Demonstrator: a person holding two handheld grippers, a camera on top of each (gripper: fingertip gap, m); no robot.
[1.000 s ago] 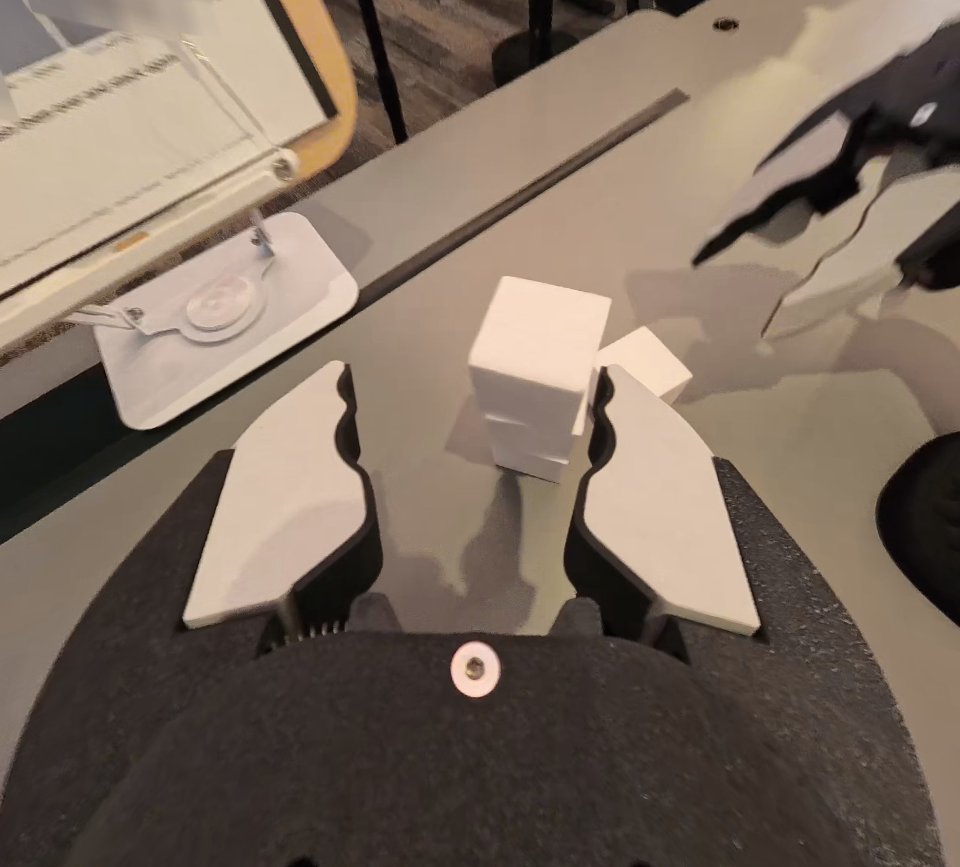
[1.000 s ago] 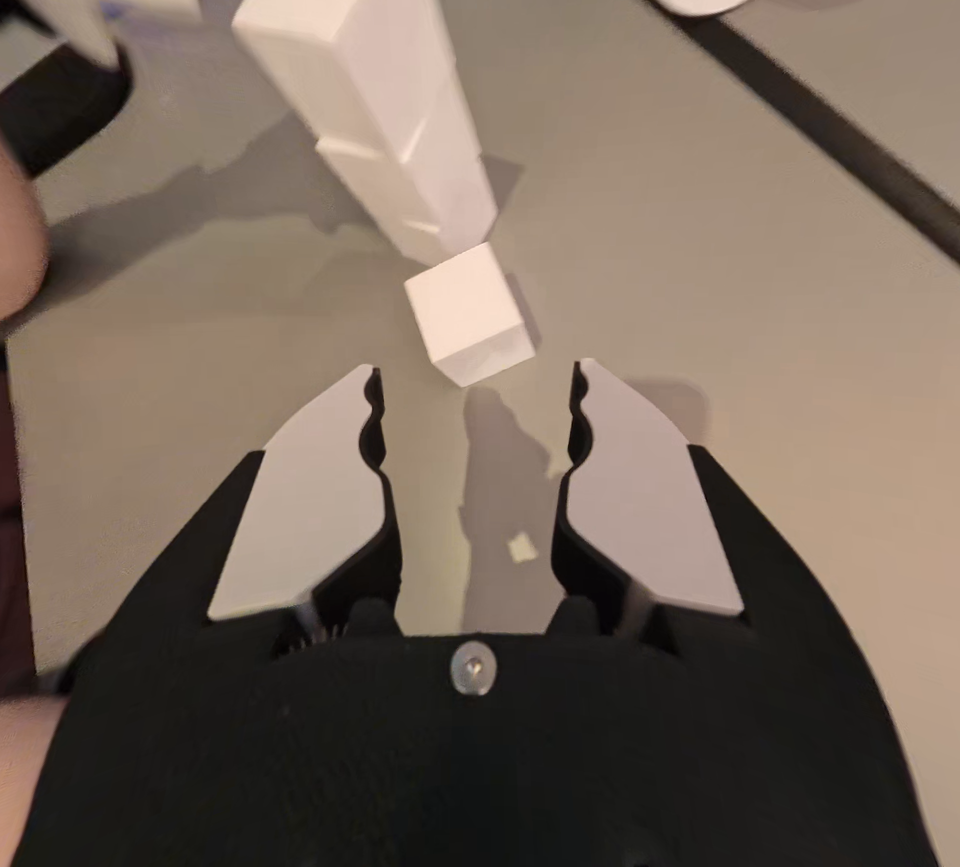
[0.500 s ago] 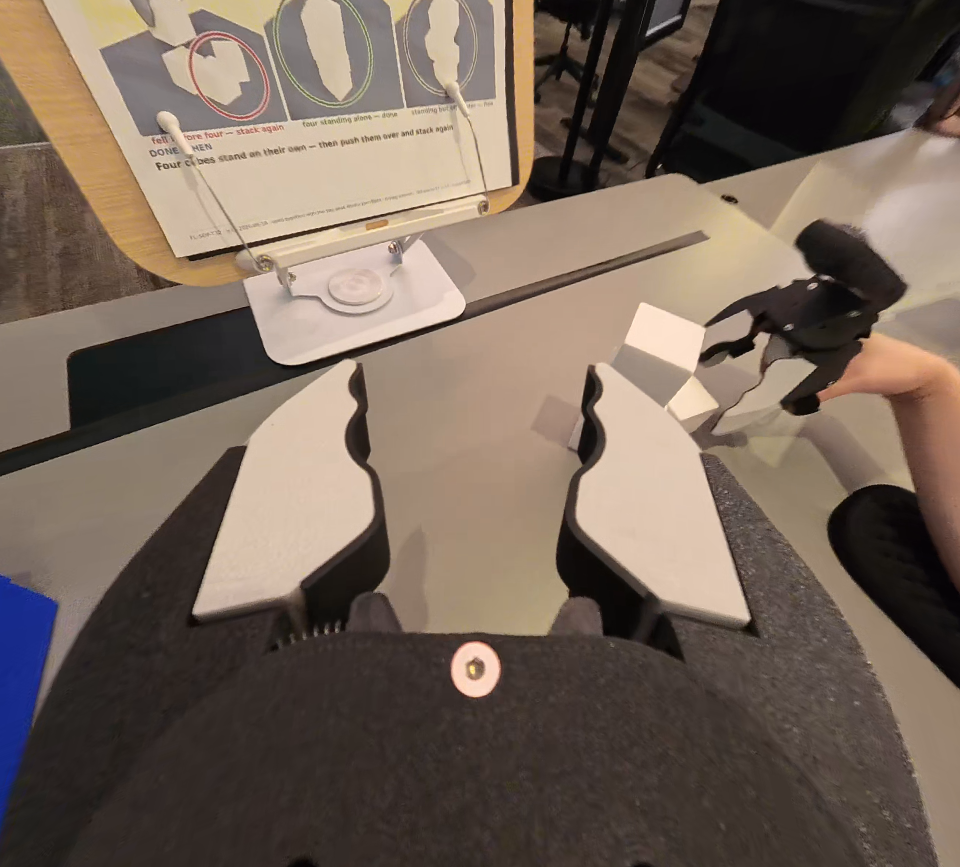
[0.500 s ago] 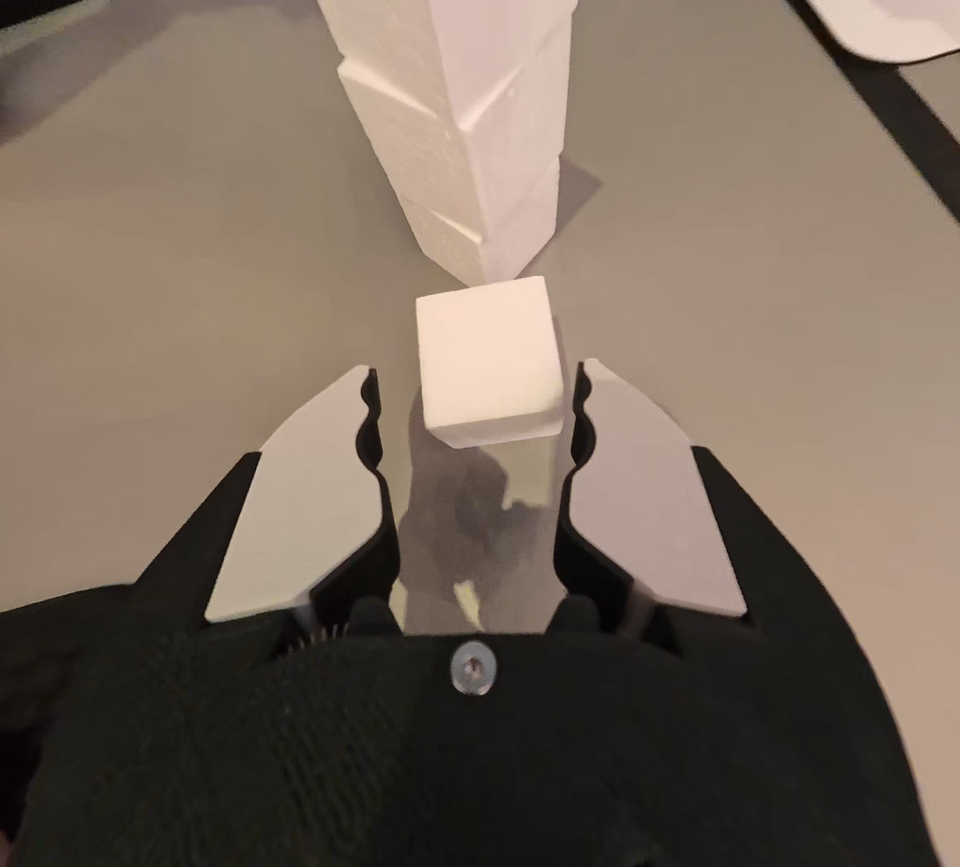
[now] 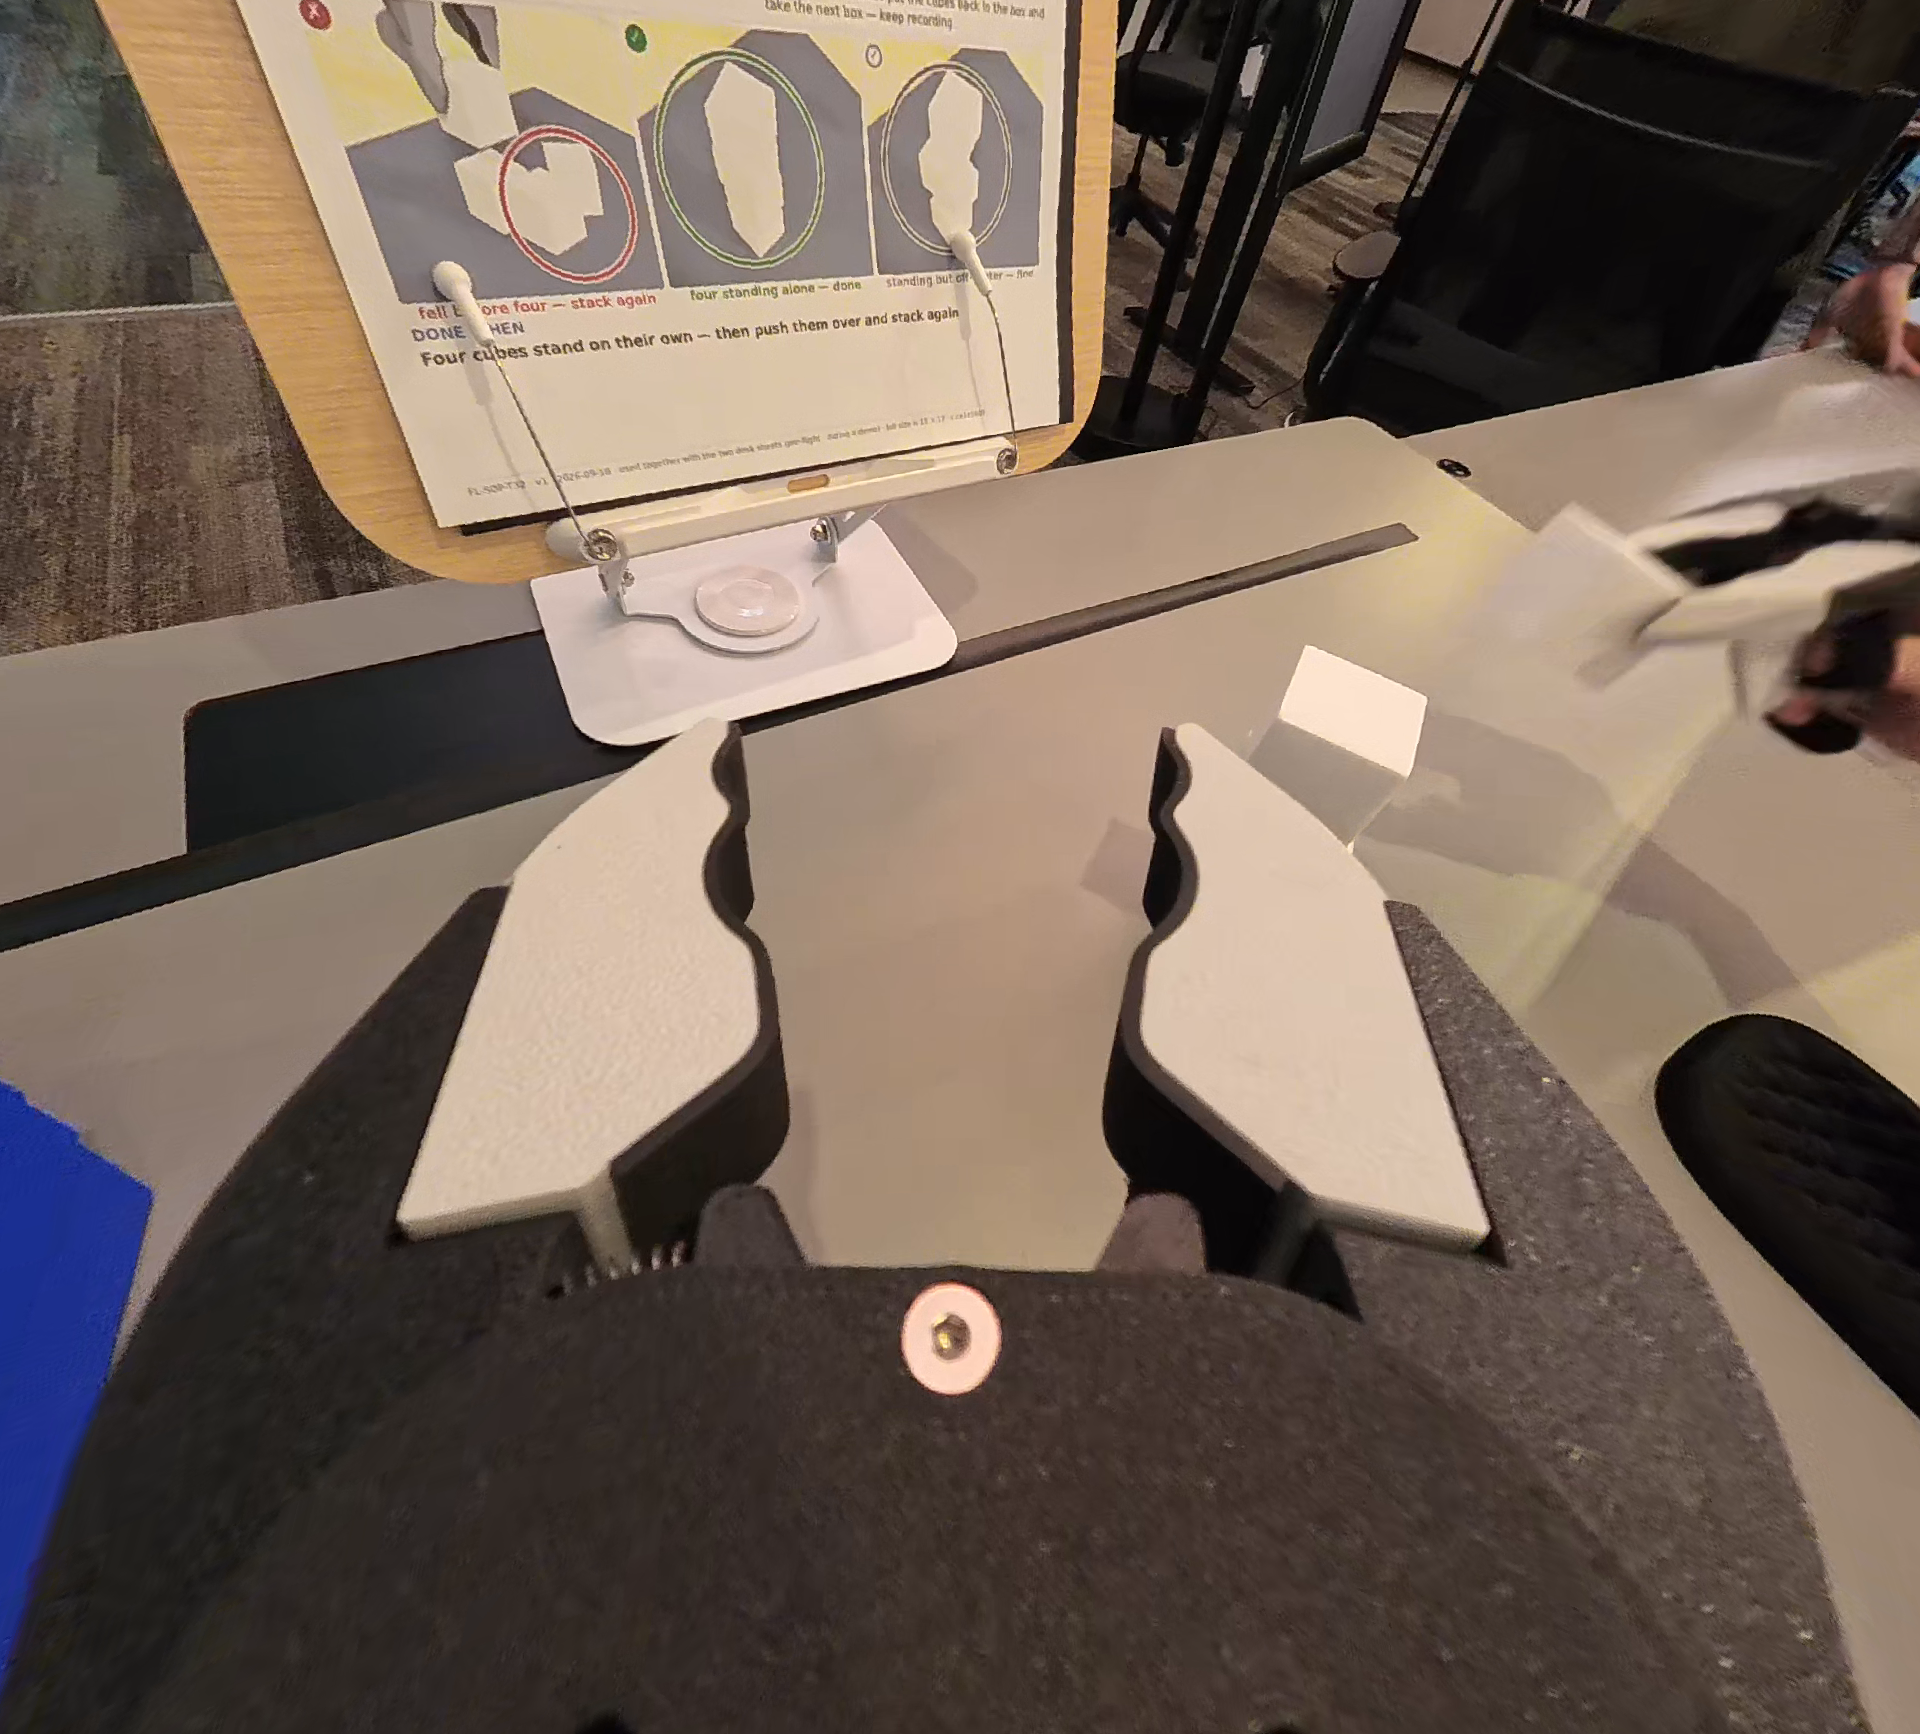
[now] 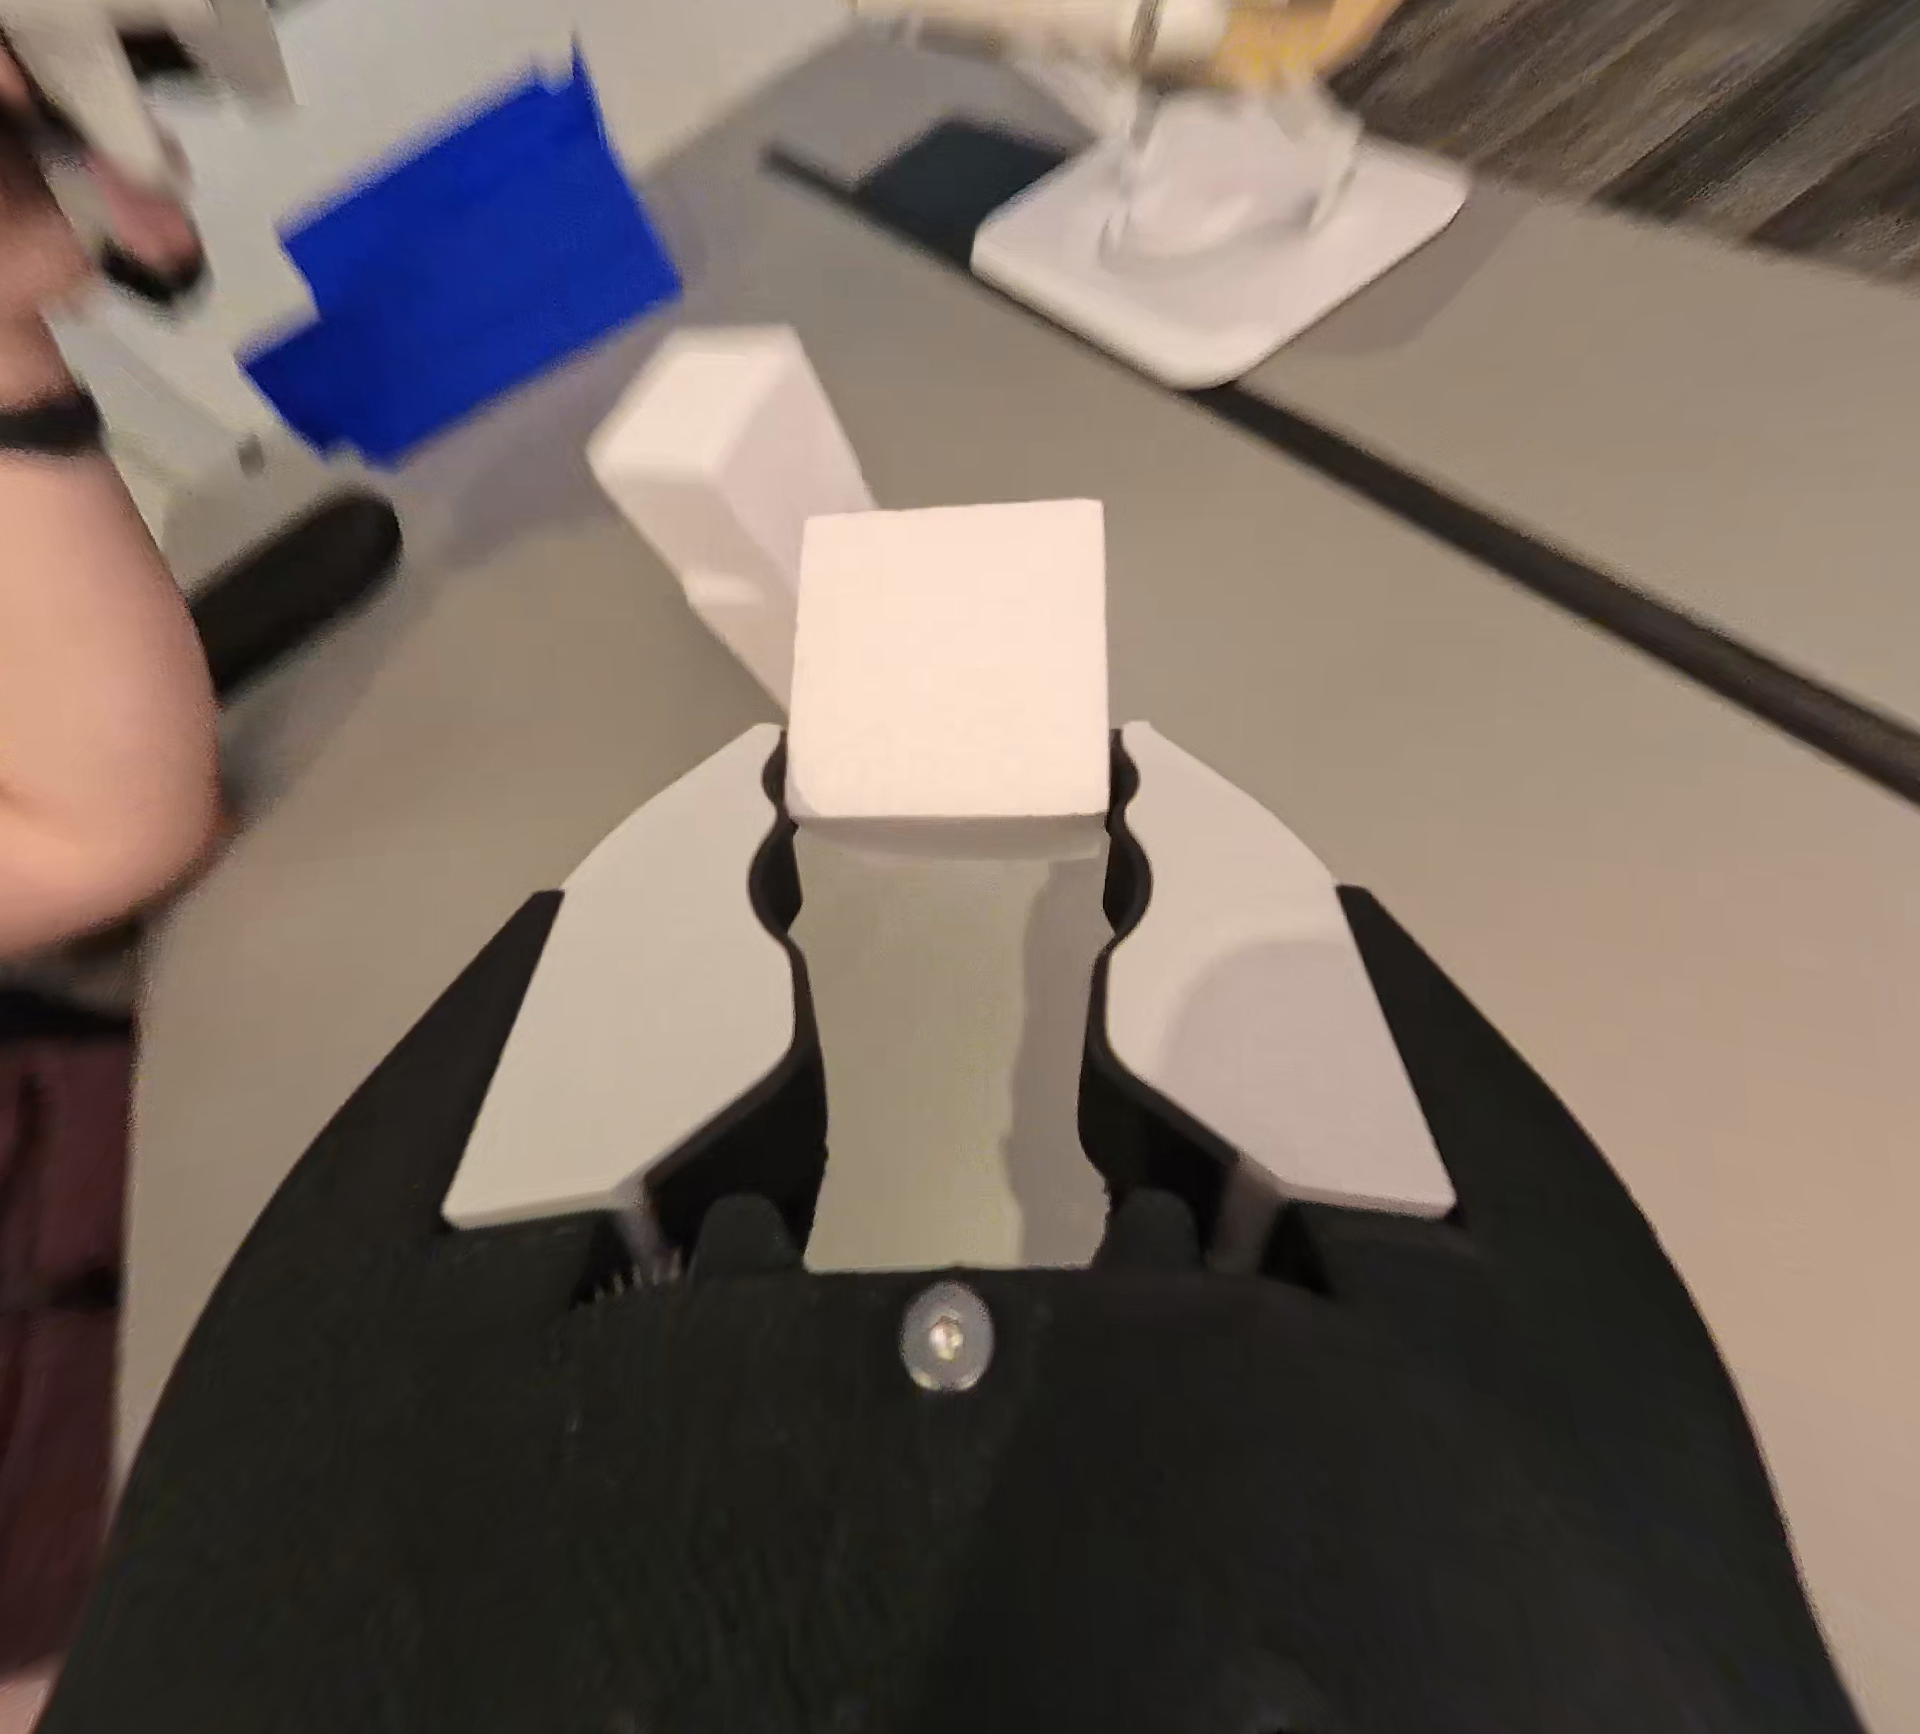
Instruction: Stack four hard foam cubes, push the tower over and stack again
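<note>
Instruction board (image 5: pixel 644 157) on white stand (image 5: pixel 748 645); blue box (image 6: pixel 457 271).

Blur and cover on both views.
The stack (image 5: pixel 1340 749) hides behind the left gripper's finger (image 5: pixel 1278 988), cube count unreadable; right gripper (image 5: pixel 1704 593) smeared at frame edge; stand (image 6: pixel 1216 271) blurred.

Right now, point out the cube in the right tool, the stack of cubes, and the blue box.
held cube (image 6: pixel 945 656), right wrist view, on its top face.
stack of cubes (image 6: pixel 727 448), right wrist view, on the upper cube's side.
blue box (image 6: pixel 457 261), right wrist view, on its blue side.
</note>
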